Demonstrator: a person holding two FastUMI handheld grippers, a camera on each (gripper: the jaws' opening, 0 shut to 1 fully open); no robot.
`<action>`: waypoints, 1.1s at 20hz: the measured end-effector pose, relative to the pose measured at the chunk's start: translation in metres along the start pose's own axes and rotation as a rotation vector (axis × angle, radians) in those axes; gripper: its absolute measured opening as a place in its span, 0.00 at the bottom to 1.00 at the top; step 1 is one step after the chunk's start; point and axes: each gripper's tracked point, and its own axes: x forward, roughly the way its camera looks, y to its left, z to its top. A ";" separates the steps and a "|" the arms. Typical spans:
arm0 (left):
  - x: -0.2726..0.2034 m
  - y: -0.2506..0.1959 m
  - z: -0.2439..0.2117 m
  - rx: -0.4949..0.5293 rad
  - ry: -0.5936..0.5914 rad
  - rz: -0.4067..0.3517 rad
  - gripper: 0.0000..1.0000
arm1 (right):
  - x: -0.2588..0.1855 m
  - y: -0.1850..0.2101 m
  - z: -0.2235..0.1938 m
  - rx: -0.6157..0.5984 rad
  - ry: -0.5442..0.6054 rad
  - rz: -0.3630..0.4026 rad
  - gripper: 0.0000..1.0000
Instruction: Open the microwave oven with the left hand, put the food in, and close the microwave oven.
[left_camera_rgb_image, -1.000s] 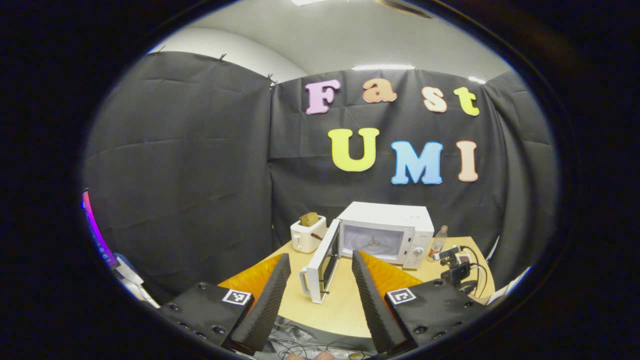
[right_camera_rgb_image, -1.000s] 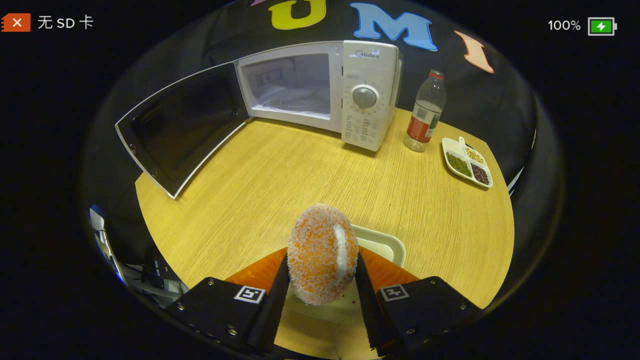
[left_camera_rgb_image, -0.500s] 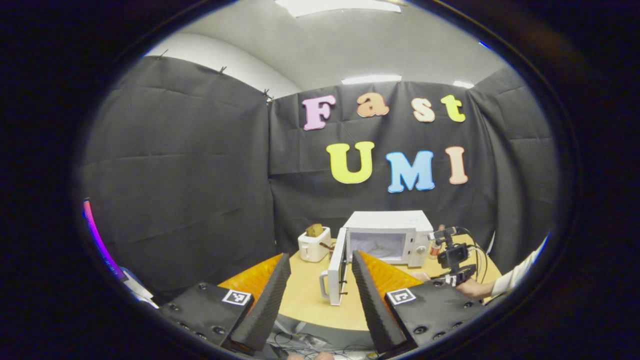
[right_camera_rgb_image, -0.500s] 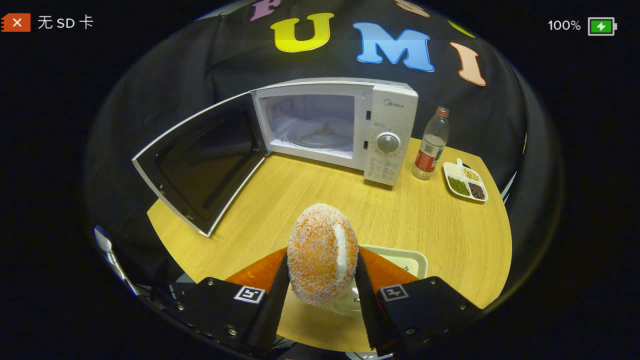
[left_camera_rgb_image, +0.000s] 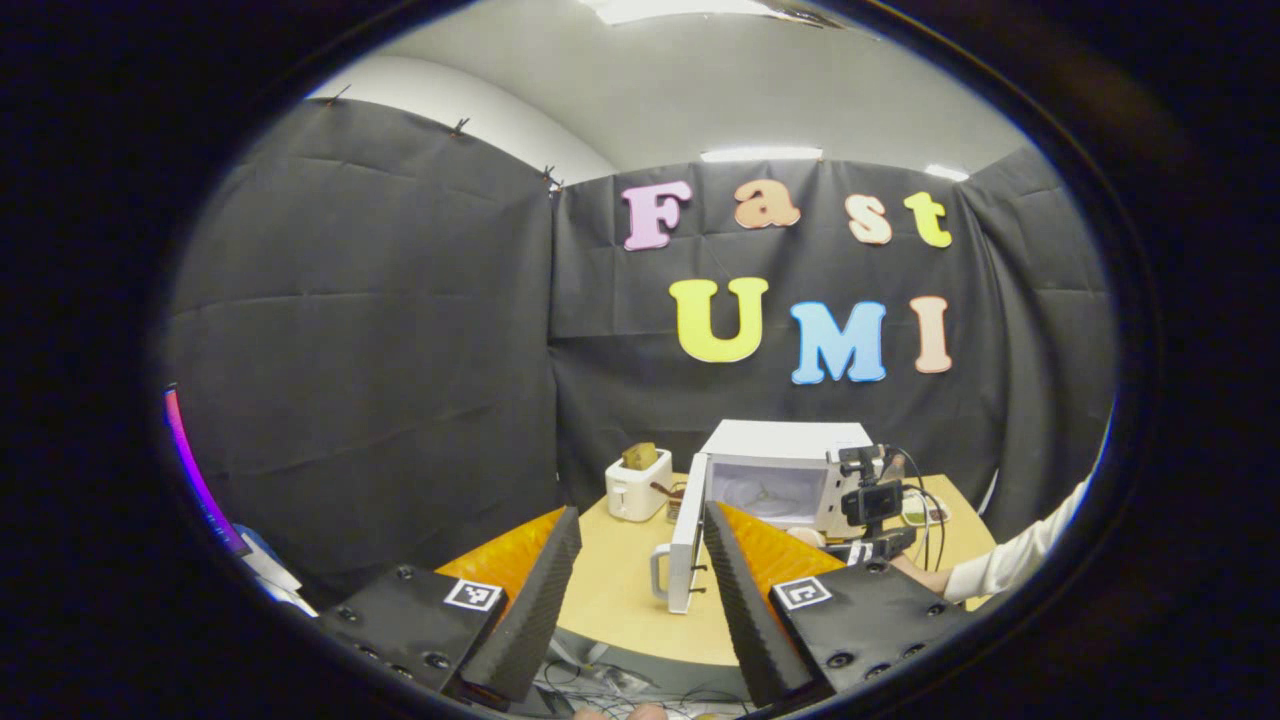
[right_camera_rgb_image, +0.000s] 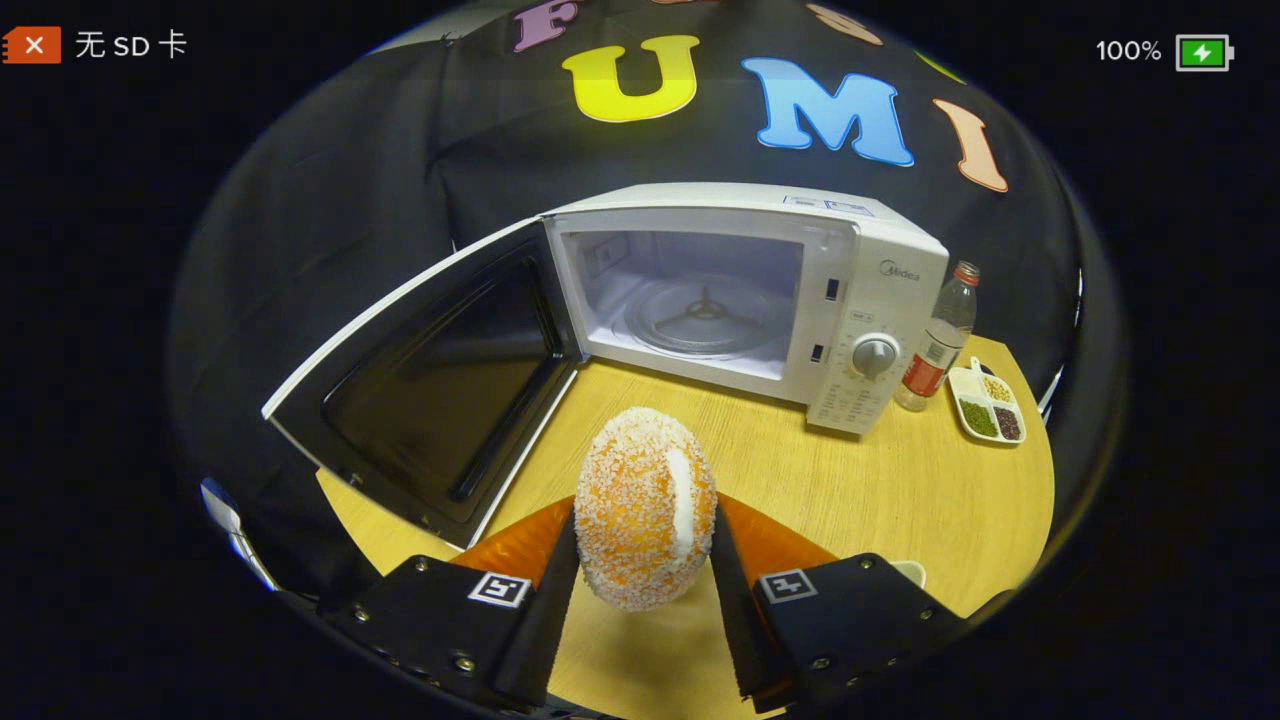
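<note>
The microwave (right_camera_rgb_image: 760, 300) door (right_camera_rgb_image: 430, 380) stood open, the right gripper (right_camera_rgb_image: 645, 590) was clamped on the food (right_camera_rgb_image: 645, 505) above the table (right_camera_rgb_image: 880, 500) before the cavity, the left gripper (left_camera_rgb_image: 635, 590) hung apart and empty; loading and closing remained.

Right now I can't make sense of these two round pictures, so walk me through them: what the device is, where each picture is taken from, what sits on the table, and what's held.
A person holds two hand-held grippers, each carrying a camera that looks along its fingers. In the right gripper view, the right gripper clamps a sugar-coated orange pastry before the microwave, whose door hangs open. On the round table are a bottle and a divided dish. In the left gripper view, the left gripper is open and empty, farther back; a toaster shows there.
</note>
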 end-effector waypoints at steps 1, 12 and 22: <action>0.007 0.002 0.001 -0.001 0.015 0.017 0.81 | 0.011 0.000 0.007 0.011 -0.003 -0.001 0.68; 0.071 0.000 -0.013 0.053 0.173 0.140 0.82 | 0.156 -0.008 0.081 0.271 -0.119 0.000 0.68; 0.118 0.001 -0.037 0.022 0.282 0.130 0.84 | 0.231 -0.037 0.135 0.532 -0.331 -0.072 0.71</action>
